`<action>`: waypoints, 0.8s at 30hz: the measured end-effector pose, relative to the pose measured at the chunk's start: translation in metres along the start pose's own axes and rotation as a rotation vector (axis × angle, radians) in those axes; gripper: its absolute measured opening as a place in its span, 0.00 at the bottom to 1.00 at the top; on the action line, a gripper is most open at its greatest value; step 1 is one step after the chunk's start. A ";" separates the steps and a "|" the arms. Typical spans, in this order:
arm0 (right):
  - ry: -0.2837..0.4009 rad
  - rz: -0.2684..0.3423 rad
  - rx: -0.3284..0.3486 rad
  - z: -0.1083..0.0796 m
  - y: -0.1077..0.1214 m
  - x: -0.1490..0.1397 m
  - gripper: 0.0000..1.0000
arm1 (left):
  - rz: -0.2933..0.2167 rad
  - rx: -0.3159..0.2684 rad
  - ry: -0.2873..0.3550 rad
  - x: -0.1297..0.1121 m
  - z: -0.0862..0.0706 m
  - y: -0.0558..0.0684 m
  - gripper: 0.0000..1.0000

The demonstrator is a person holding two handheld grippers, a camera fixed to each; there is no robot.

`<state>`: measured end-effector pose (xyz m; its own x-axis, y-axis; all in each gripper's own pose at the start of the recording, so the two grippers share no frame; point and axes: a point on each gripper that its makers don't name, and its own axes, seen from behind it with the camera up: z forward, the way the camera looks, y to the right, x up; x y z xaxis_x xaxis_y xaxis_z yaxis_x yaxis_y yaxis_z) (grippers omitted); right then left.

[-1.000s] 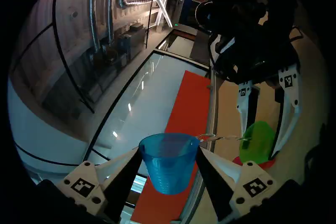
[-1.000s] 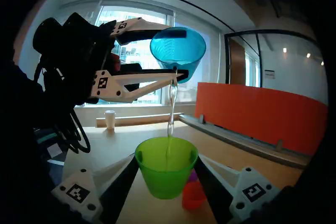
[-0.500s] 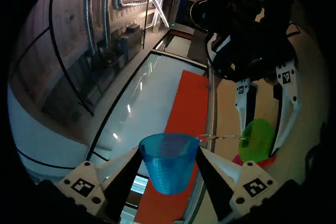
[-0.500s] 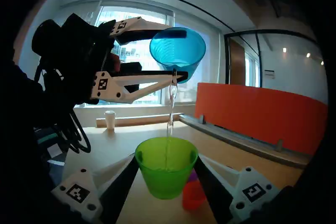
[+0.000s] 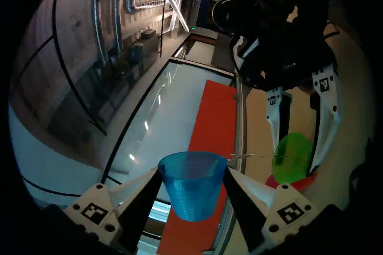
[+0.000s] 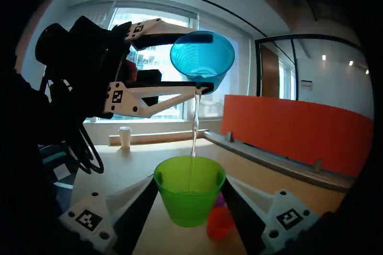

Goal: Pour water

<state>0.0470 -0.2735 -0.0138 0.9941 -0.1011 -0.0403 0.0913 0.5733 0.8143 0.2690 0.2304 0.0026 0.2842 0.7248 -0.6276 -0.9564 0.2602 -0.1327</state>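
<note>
Blue translucent cup (image 5: 193, 185) is clamped between both fingers of the left gripper (image 5: 191, 171), one finger pressing on each side of its wall. In the right gripper view this cup is tipped over, mouth partly toward the camera, and raised well above the table (image 6: 143, 161). Thin water stream (image 6: 195, 123) runs from the cup's lower lip straight down into the green cup (image 6: 189, 193). Green cup is upright, gripped by the right gripper (image 6: 189, 178) with a finger on either side, and held over the table's middle; the fill level cannot be read. Red-orange cup (image 6: 219, 224) sits just beside and below the green cup's base, with a bit of purple behind it; contact with the green cup cannot be told. Small white paper cup (image 6: 125, 136) stands at the table's far edge, below the window (image 6: 153, 59). Orange partition (image 6: 297, 128) runs along the table's right edge.
</note>
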 end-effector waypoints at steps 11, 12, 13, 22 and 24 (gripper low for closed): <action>0.003 -0.002 -0.001 -0.001 0.000 0.001 0.90 | 0.028 -0.006 0.006 0.004 0.000 0.000 0.86; 0.004 -0.003 -0.001 -0.001 0.000 0.001 0.90 | 0.030 -0.006 0.006 0.004 0.000 0.000 0.86; 0.004 -0.003 -0.001 -0.001 0.000 0.002 0.90 | 0.032 -0.006 0.007 0.005 -0.001 0.000 0.86; 0.006 -0.003 -0.002 0.000 0.001 0.003 0.90 | 0.055 -0.006 0.011 0.006 -0.002 -0.002 0.86; 0.007 -0.002 -0.002 0.000 0.001 0.003 0.90 | 0.060 -0.004 0.011 0.005 -0.001 -0.002 0.86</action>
<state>0.0496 -0.2732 -0.0135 0.9942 -0.0970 -0.0462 0.0938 0.5747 0.8130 0.2725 0.2331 -0.0016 0.2257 0.7317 -0.6432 -0.9720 0.2139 -0.0976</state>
